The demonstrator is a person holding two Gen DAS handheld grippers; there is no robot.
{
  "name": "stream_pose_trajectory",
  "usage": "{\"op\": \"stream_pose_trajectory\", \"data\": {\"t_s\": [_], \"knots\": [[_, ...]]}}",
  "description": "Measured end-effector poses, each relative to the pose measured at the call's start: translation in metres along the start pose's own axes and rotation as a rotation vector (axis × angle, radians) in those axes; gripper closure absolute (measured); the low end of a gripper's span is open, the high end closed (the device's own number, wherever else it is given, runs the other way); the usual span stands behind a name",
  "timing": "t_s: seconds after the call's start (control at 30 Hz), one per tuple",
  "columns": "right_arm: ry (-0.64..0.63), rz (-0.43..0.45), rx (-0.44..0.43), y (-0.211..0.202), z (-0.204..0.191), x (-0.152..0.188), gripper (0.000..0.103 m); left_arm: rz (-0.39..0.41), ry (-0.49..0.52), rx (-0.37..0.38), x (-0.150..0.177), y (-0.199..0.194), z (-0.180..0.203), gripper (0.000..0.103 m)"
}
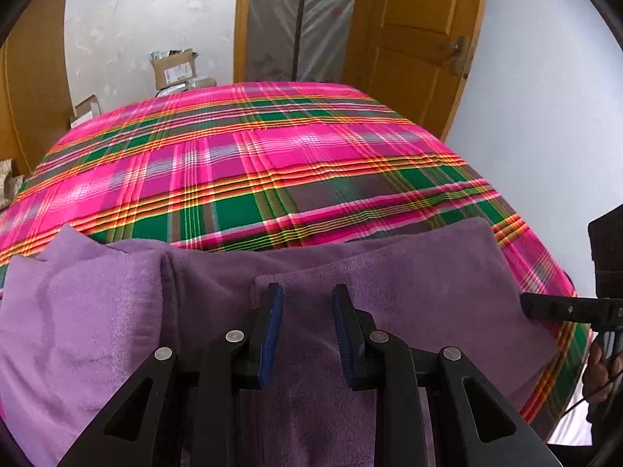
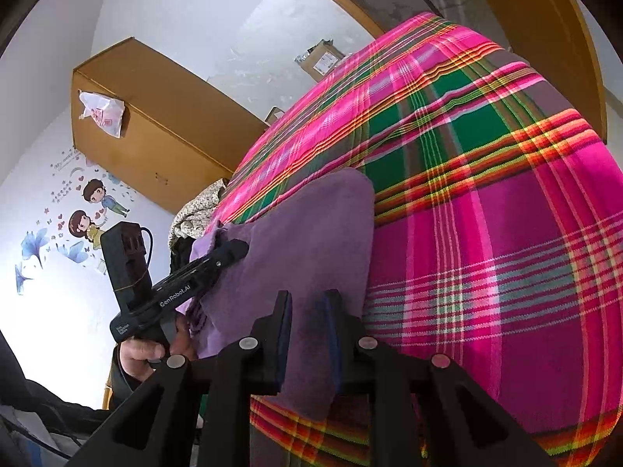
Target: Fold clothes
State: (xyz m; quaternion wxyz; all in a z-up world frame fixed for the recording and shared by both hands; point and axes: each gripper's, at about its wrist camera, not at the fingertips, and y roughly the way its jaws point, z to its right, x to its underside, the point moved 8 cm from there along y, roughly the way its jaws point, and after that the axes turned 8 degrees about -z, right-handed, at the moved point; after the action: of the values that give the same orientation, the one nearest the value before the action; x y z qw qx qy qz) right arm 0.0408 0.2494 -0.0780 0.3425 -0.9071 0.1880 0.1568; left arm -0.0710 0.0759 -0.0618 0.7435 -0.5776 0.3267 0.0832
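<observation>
The purple fleece garment (image 1: 409,284) lay along the near edge of the bed, on the bright pink-and-green plaid blanket (image 1: 272,155), already doubled over itself in a couple of layers. It looked soft, light and limp, with a slightly fuzzy nap that would not slip much; I judged it would sag and bunch wherever it was not supported, so corners and folded edges were the sensible places to take it.

The left gripper (image 1: 307,295) had its jaws partly closed over the middle of the garment, with purple cloth running up between the blue pads; whether they pinched it or merely straddled it I could not tell. The right gripper (image 2: 307,299), held at the garment's end nearest the bed's side edge, had a ridge of the fleece squeezed between its pads and appeared to be grasping it. The person's hand (image 2: 144,350) gripped the left tool's handle just beside the garment.

Beyond the garment, the blanket stretched flat and bare toward the far edge of the bed, giving plenty of room to lay a fold across. Past the bed stood cardboard boxes (image 1: 175,68) against the wall and a wooden door (image 1: 412,39), well apart from the garment. The bed's side edge fell away close to the garment, so cloth could slide off there.
</observation>
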Motion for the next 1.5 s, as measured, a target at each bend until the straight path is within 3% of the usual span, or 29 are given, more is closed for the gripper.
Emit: {"op": "stream_pose_trajectory", "data": {"t_s": [0.23,0.47,0.63,1.03,1.5], "knots": [[-0.065,0.014,0.085,-0.001,-0.009,0.003,0.086,0.001,-0.011,-0.004,0.006,-0.006,0.0,0.076],[-0.086,0.069,0.151,-0.016,-0.015,0.001,0.064,0.015,-0.007,-0.026,0.018,-0.025,0.001,0.076],[-0.048,0.084,0.185,-0.021,-0.006,0.0,0.062,0.044,0.005,-0.026,0.027,-0.041,0.006,0.076],[-0.024,0.021,0.14,-0.004,-0.009,0.0,0.056,0.027,0.026,0.029,0.056,-0.041,0.012,0.076],[0.006,0.001,0.126,0.0,-0.005,-0.006,0.061,0.043,0.028,0.057,0.064,-0.042,0.013,0.076]]}}
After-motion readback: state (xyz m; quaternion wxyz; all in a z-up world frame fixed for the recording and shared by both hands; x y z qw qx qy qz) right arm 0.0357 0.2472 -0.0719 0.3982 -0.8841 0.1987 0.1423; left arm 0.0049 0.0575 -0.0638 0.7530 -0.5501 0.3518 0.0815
